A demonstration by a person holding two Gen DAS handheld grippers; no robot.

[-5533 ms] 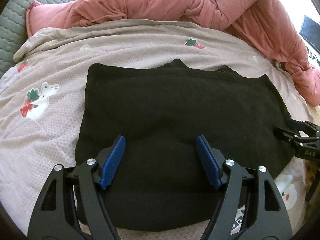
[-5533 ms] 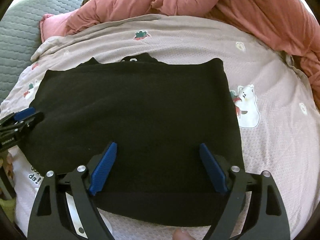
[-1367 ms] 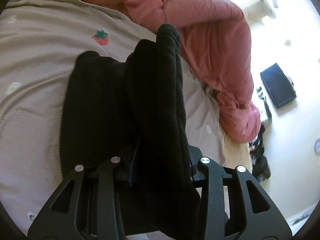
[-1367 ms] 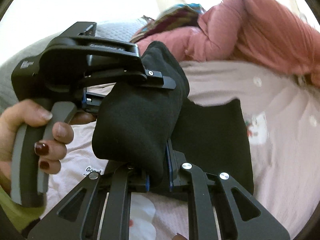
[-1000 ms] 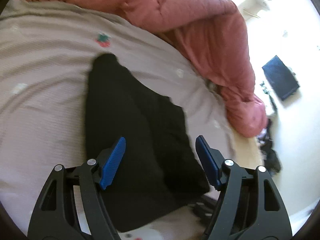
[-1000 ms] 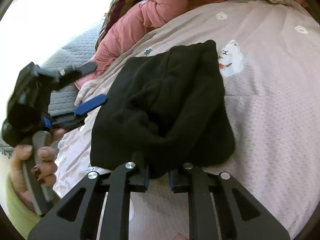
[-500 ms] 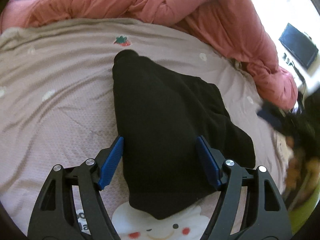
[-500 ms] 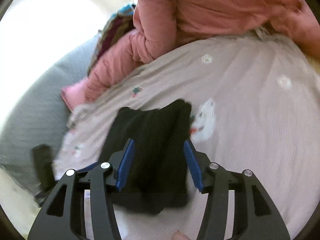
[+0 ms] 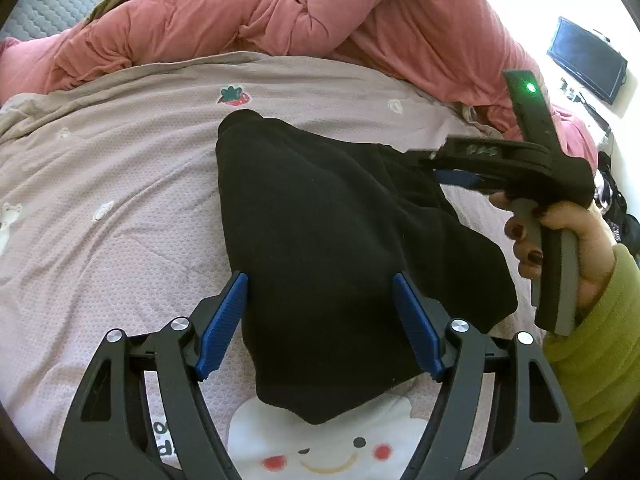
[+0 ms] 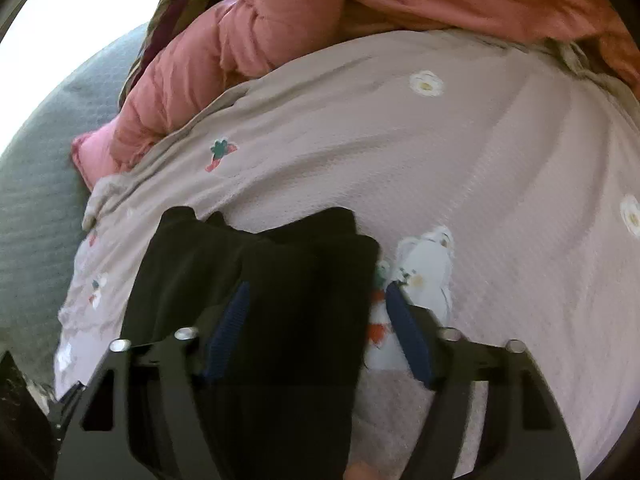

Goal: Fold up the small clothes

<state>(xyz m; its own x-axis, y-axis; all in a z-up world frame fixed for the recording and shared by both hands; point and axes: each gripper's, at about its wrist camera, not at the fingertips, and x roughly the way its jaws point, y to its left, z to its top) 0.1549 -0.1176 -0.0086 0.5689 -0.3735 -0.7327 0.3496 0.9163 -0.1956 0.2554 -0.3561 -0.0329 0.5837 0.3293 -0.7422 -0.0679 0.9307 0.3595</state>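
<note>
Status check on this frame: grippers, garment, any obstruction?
Left gripper open, right gripper open, both over black garment. Garment folded, lying on blanket. Nothing obstructing.

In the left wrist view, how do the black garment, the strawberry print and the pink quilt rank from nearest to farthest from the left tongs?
1. black garment: lies folded on the sheet right between the open left tongs.
2. strawberry print: on the sheet beyond the garment's far end, slightly left.
3. pink quilt: bunched along the far edge, at the top.
</note>
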